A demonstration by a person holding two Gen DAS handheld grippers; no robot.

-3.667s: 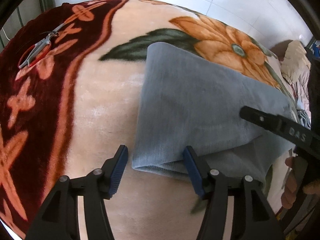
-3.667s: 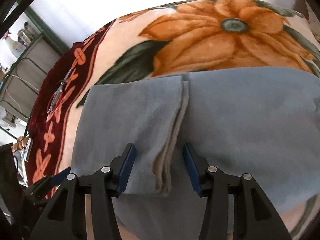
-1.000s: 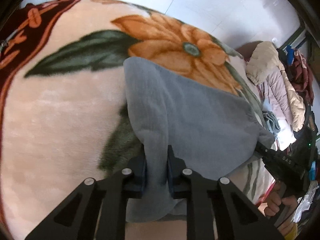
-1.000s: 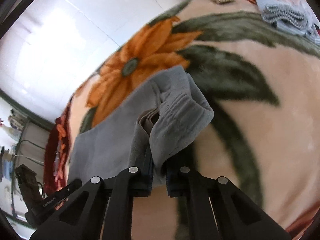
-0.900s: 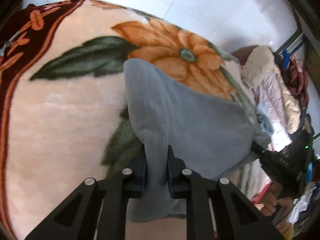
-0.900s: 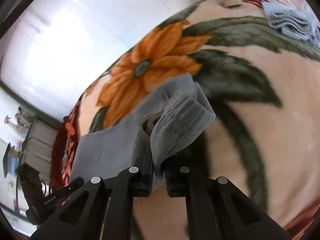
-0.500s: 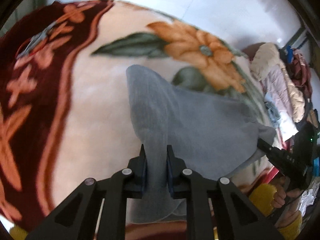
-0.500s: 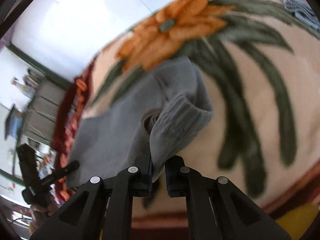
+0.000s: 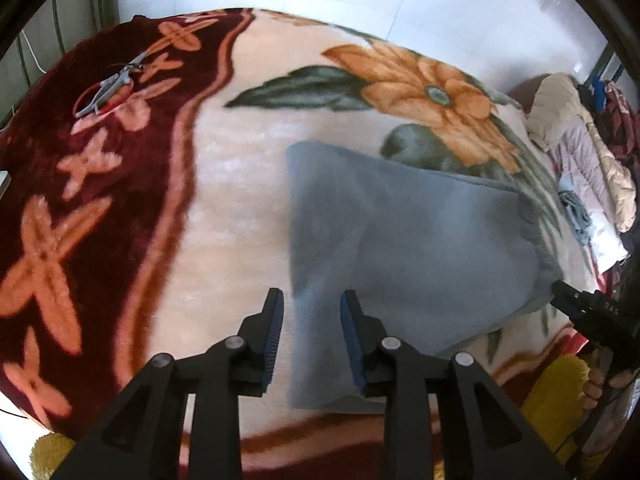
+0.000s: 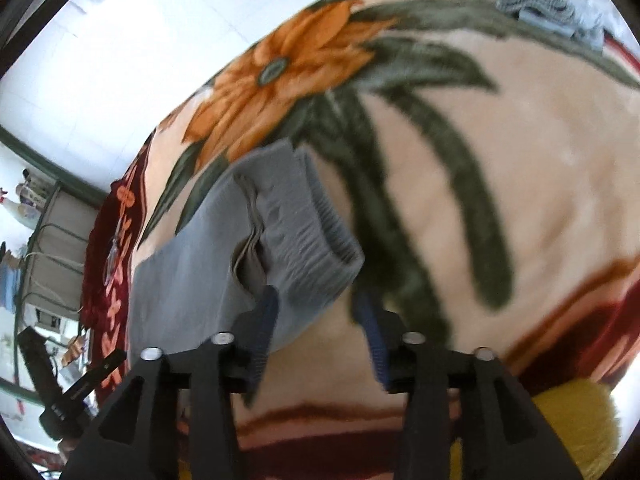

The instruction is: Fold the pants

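The left gripper is spread wide, holding nothing, at the near edge of the gray pants. The pants lie in a flat folded pile on the flowery blanket — the folding looks almost done. The right gripper is spread too, by the waistband end — maybe 1 more fold is left.

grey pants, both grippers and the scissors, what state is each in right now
grey fleece pants: folded, lying flat on the floral plush blanket, held by neither gripper
left gripper: open, straddling the pants' near edge
right gripper: open, at the ribbed waistband
red-handled scissors: closed, lying on the blanket's maroon border
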